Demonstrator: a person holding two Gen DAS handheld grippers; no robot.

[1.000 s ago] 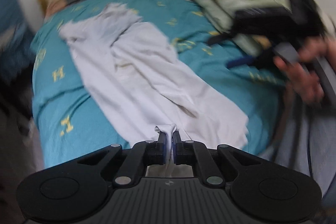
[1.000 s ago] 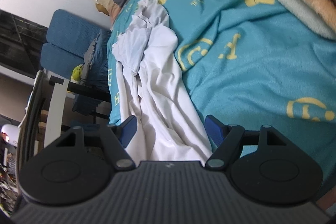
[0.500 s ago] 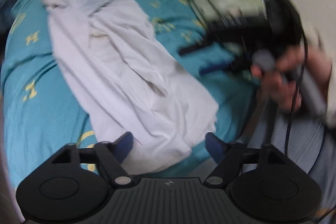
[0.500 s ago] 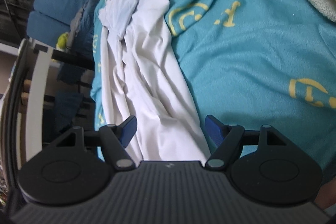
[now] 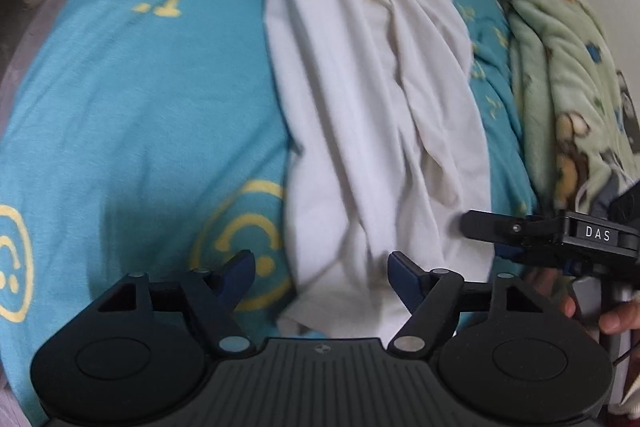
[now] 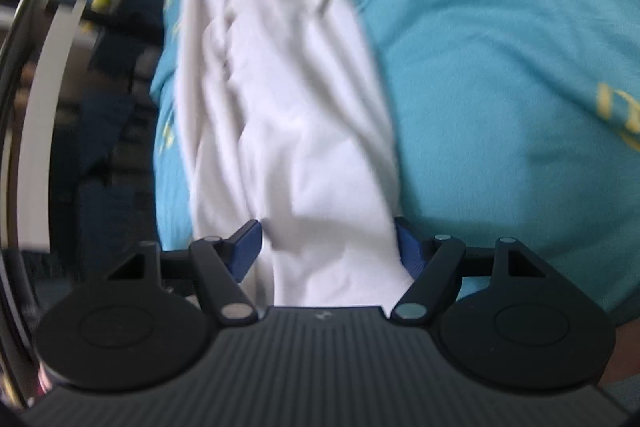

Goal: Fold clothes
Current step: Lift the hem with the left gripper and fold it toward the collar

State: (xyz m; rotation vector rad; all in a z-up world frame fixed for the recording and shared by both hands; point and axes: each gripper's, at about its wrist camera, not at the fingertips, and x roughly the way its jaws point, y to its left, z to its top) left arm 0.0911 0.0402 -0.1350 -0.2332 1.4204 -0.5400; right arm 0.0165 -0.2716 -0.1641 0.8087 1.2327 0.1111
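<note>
Both claws stand spread wide and hold nothing: our left gripper [image 5: 322,267] has its blue pads parted over the near hem of the white garment [image 5: 376,99], and our right gripper [image 6: 328,247] straddles the same near end from its own side, cloth lying between its fingers. The garment runs away from the claws in a long, rumpled strip across the teal bedsheet [image 5: 140,99], with a green fleece blanket [image 5: 560,59] beyond it to the right of the left claw.

We judge the step in hand to be taking the near corners for a fold. To do it well, we should lower each claw until one pad slips under the hem, pinch one corner apiece, well apart, and draw the cloth taut before lifting. Bunched creases near the hem risk us catching several layers, so we should aim for the outermost edge.
</note>
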